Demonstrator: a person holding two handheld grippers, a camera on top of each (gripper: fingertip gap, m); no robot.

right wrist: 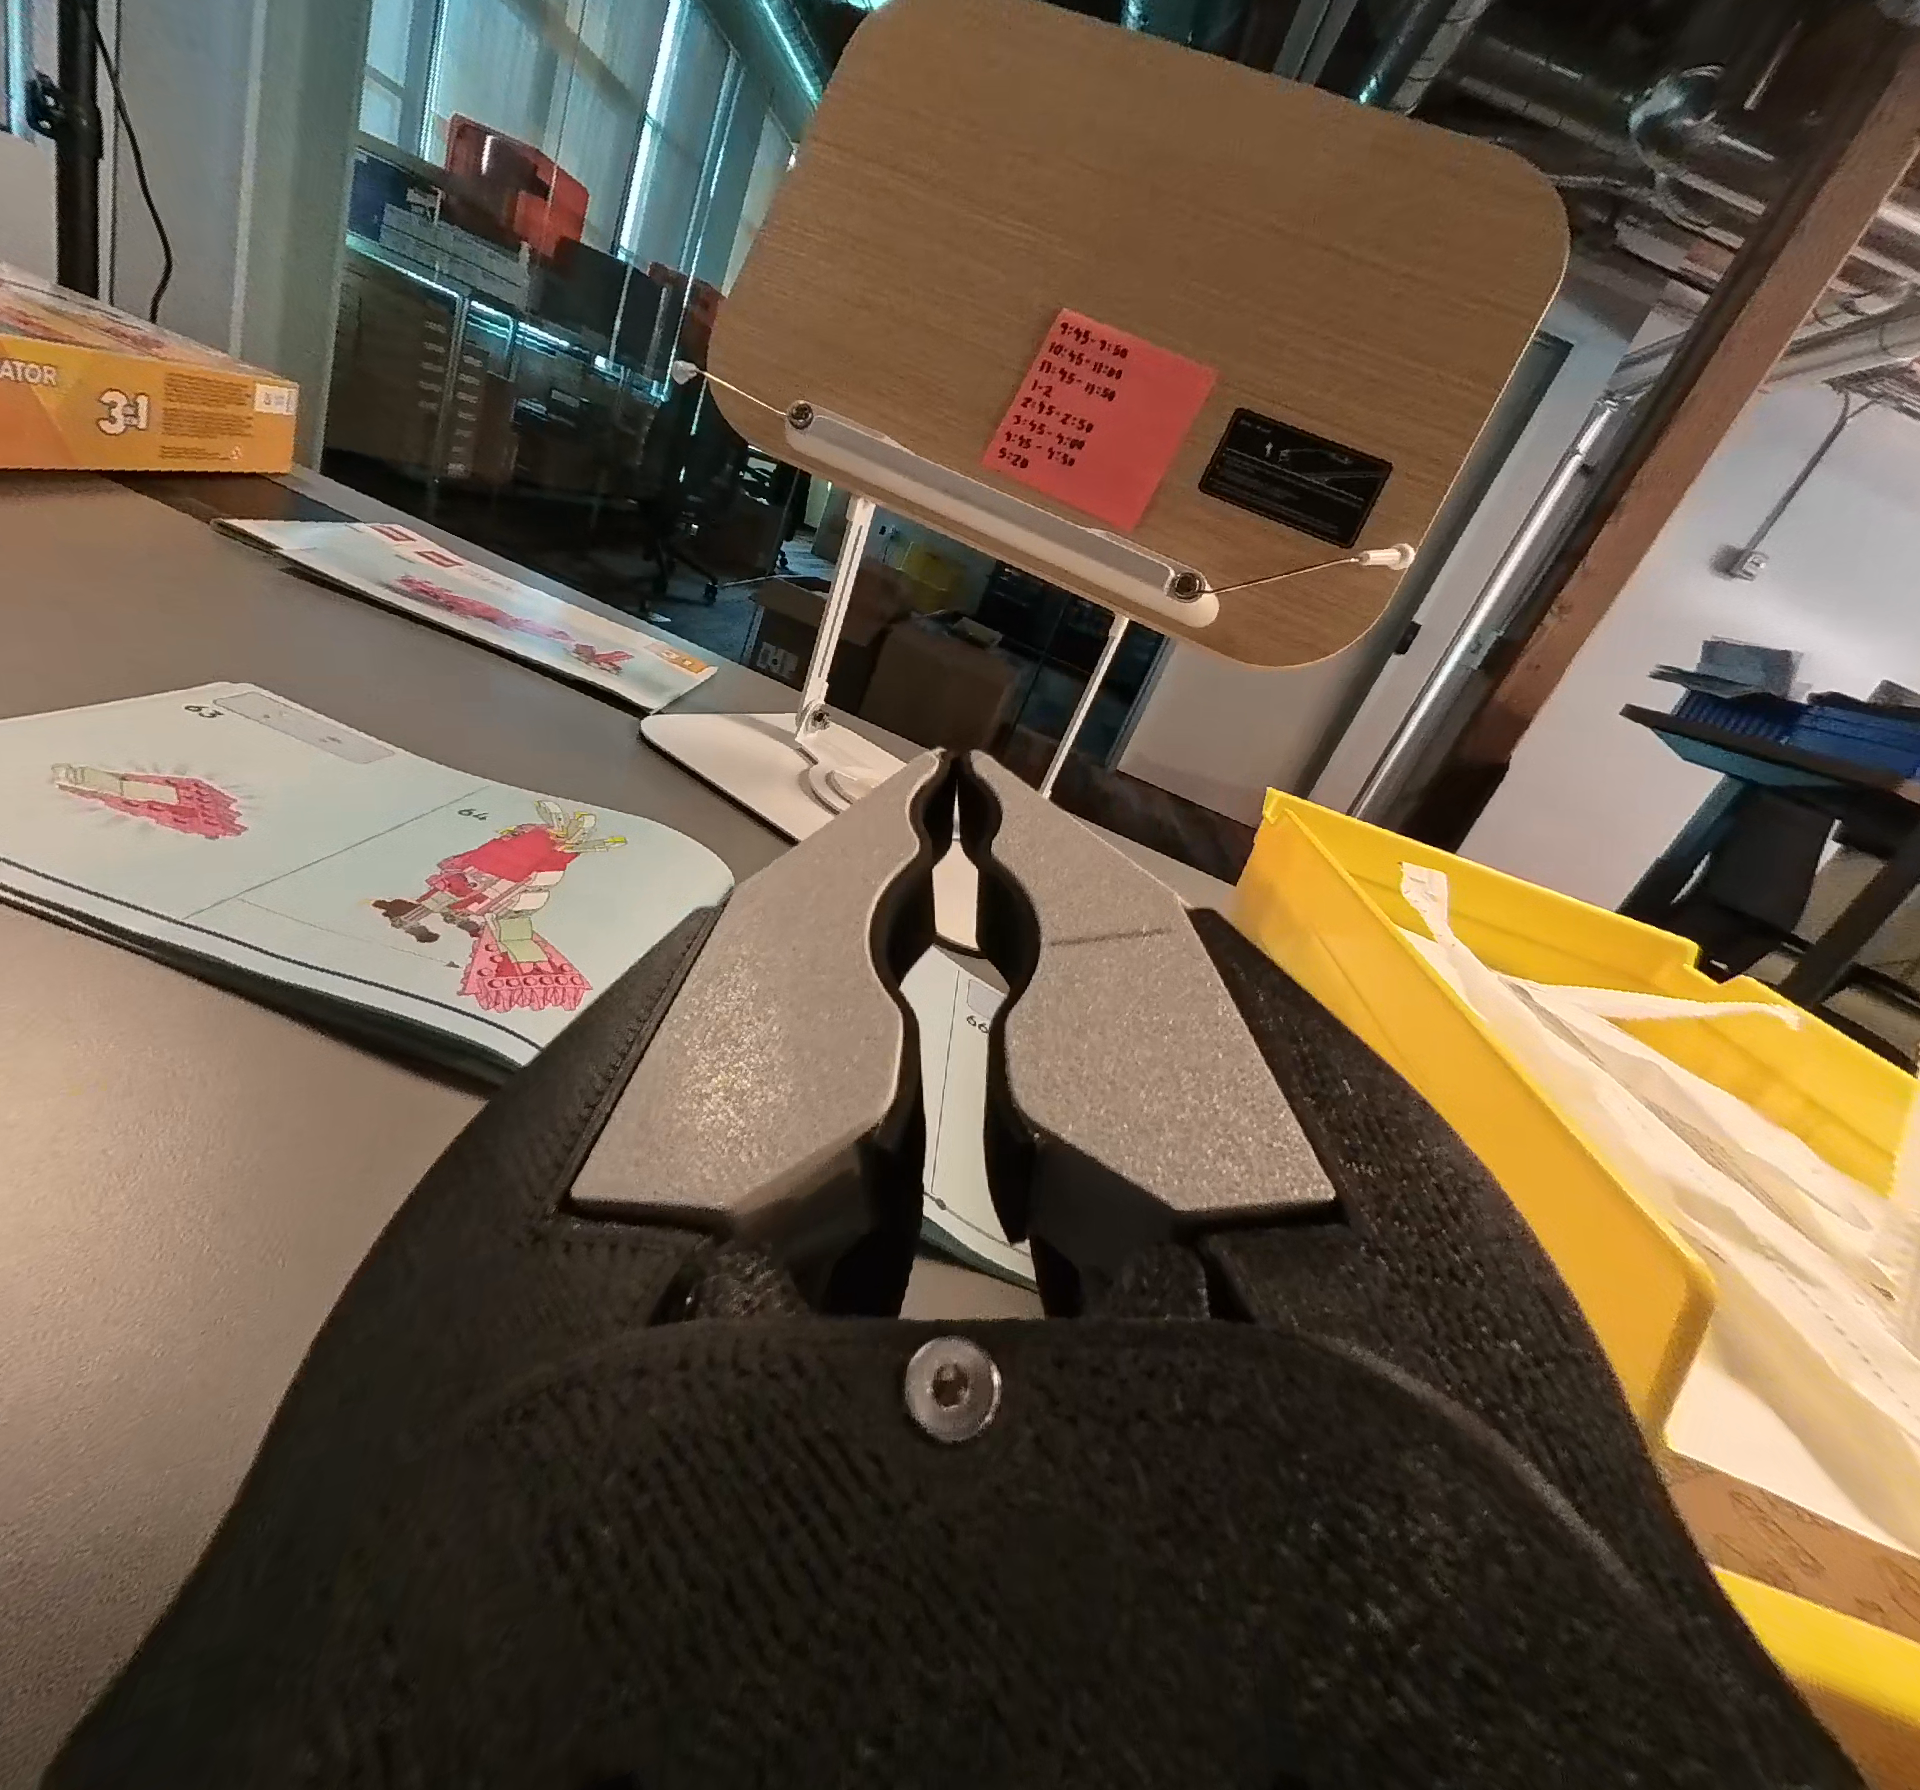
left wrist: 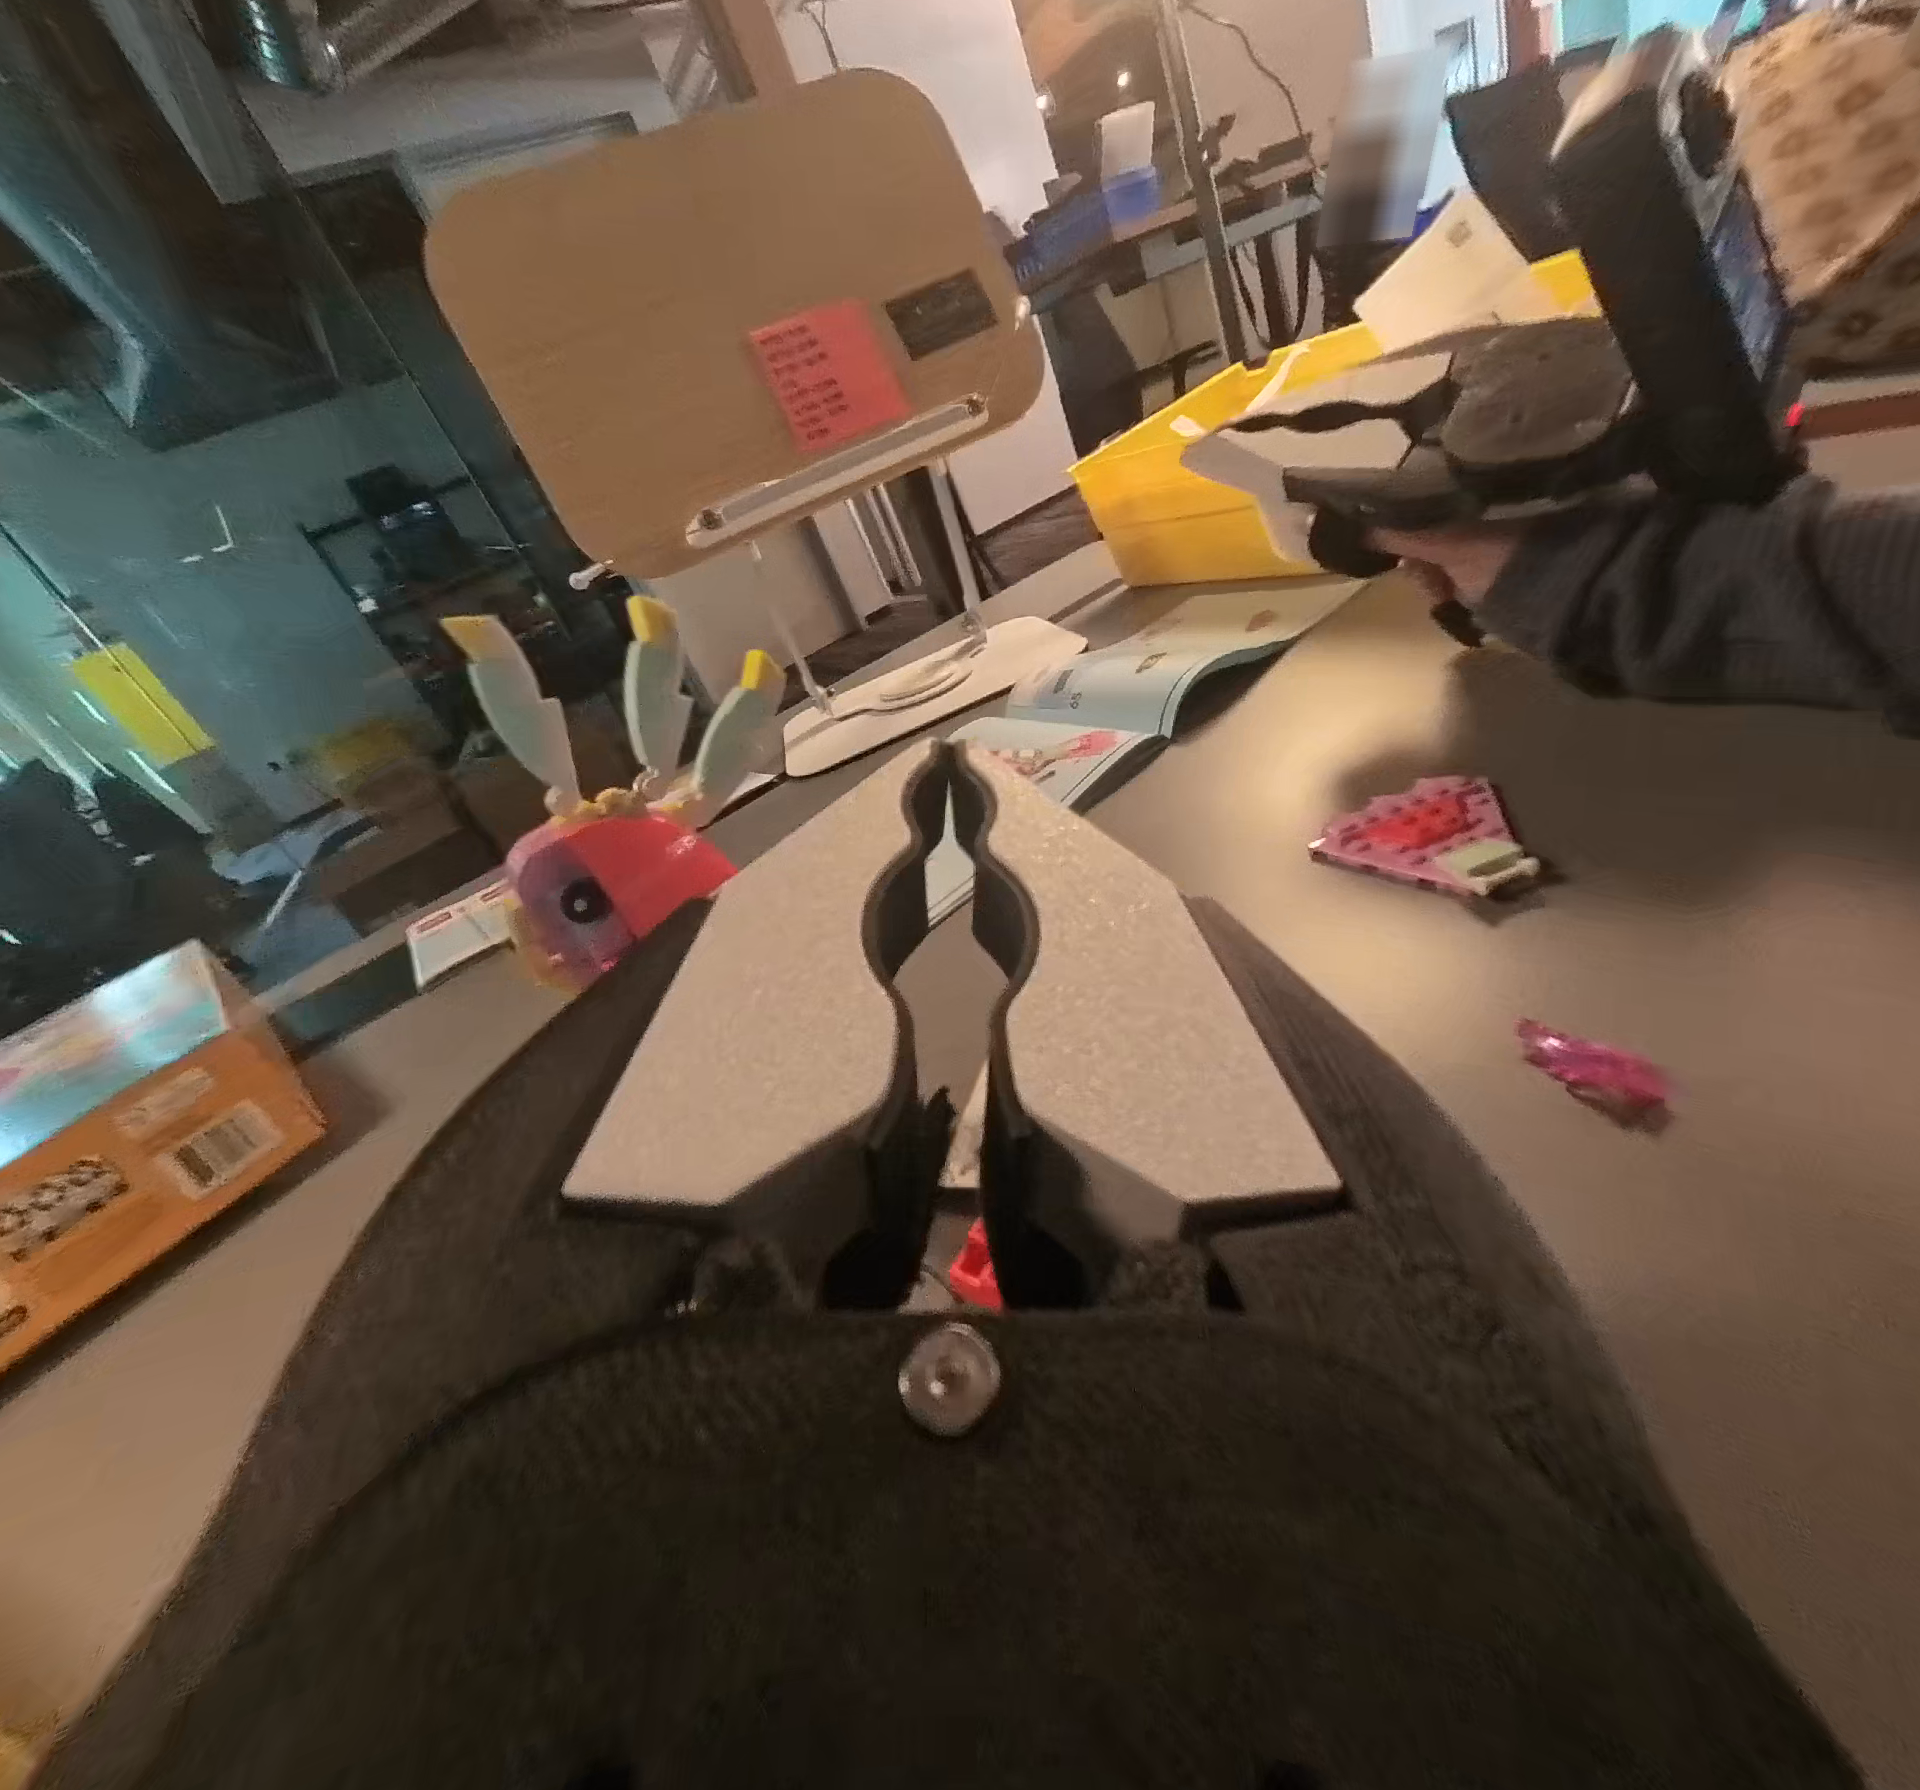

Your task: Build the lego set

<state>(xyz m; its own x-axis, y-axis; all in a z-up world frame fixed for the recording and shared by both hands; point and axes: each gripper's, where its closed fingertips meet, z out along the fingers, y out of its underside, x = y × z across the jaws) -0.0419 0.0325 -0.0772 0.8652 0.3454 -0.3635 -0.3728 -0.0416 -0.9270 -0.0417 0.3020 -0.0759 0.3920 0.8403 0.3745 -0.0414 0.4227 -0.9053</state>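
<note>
The left gripper (left wrist: pixel 951 753) hovers above the dark grey tabletop (left wrist: pixel 1351 1273) with its two grey fingers brought together at the tips and nothing between them. Just to its left stands a small brick-built toy head in red and pink with a black round eye and three pale green feathers tipped in yellow (left wrist: pixel 613 867) — close to the fingers but not touching them. Past the fingertips lies an open pale blue instruction booklet (left wrist: pixel 1122 701), and to the right on the table sit a flat pink studded brick plate with a red patch (left wrist: pixel 1423 836) and, nearer the camera, a crumpled bit of translucent pink plastic (left wrist: pixel 1595 1075). An orange cardboard box (left wrist: pixel 135 1148) rests at the table's left edge. The right gripper (right wrist: pixel 956 764) is likewise closed on air, its fingertips meeting; from the left side it shows held in a hand with a dark sleeve, raised over the table beside the yellow plastic bin (right wrist: pixel 1475 1044), which holds white paper bags. Below and to the left of the right gripper lies the same open booklet, showing drawings of a red and pink model. Straight ahead of both grippers stands a rounded light wooden board on a white stand (right wrist: pixel 1039 286), a pink sticky note (right wrist: pixel 1101 415) and a small black label (right wrist: pixel 1294 476) stuck to its face.
</note>
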